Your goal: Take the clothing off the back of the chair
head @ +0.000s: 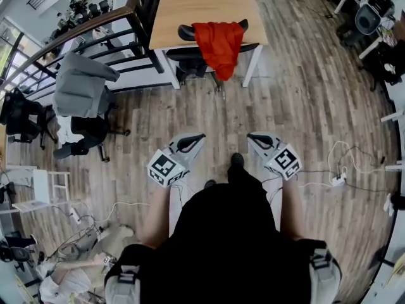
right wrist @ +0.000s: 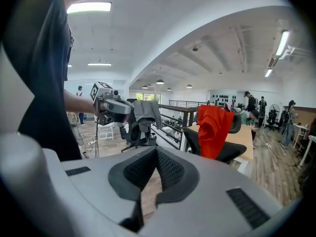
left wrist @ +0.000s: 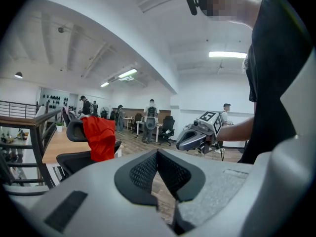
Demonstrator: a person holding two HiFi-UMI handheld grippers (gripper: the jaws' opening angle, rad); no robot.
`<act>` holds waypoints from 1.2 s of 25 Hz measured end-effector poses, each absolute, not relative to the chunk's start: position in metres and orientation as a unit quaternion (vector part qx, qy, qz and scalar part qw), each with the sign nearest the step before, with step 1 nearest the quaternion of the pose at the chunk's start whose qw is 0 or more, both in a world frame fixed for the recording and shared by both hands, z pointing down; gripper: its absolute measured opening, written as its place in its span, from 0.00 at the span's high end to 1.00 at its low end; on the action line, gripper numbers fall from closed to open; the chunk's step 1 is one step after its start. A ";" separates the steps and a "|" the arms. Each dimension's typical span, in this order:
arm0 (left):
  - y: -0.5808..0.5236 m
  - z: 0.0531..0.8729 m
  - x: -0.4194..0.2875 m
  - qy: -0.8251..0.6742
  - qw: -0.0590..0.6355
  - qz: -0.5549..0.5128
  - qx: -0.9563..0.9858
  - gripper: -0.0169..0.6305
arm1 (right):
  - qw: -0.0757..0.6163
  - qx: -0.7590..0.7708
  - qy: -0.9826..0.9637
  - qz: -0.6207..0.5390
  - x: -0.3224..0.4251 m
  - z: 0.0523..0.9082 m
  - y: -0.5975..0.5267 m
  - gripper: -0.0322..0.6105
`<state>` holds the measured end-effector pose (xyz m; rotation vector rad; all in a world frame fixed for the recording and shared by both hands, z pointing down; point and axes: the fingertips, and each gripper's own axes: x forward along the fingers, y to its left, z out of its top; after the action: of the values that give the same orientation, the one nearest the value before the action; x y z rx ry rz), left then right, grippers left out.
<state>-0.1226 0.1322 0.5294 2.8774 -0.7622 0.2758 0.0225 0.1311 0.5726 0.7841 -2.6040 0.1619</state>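
Floor: grey-brown wood-plank floor (head: pixel 304 100) fills most of the head view. The person stands on it, facing the desk.

Desk: light wooden rectangular desk with white legs (head: pixel 202 5), at top centre of the head view. A dark wood-topped metal railing (head: pixel 95 27) runs off to its left.

Side chair: black swivel office chair (head: pixel 88 132) at left, near the railing and well apart from the desk. A grey jacket-like garment (head: pixel 79 87) is draped over its back.

Task chair: black office chair with headrest (head: pixel 187 54), pushed in at the near edge of the desk.

Task item: bright red cloth garment (head: pixel 218 43). It is draped over that chair's backrest, hanging down the side towards the person and covering the middle of the back. The headrest ends show on either side. Neither gripper touches it; both are well apart from it.

Left gripper (head: pixel 195 138): grey body with a marker cube, held low in front of the person and pointing towards the desk. In the left gripper view the black ribbed pads meet at the tip, so the jaws are clenched with nothing between them.

Right gripper (head: pixel 254 137): beside the left one at similar height and likewise aimed at the desk. In the right gripper view its pads are also pressed together and empty.

Small item: white power strip with trailing white cables (head: pixel 338 180), on the floor to the person's right.
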 end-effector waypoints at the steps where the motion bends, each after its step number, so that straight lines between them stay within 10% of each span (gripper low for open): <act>1: 0.127 0.531 -0.120 -0.258 0.077 0.094 0.958 0.97 | 0.209 0.277 -0.936 0.058 0.026 0.575 0.124 0.95; 30: 0.031 0.521 0.006 -0.312 0.097 0.090 0.941 0.97 | 0.197 0.186 -0.961 0.055 0.134 0.591 -0.018 0.95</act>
<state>0.0060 0.0307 0.5208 2.7867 -0.9239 0.2664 0.1342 -0.0181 0.5907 0.5213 -2.6904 0.1546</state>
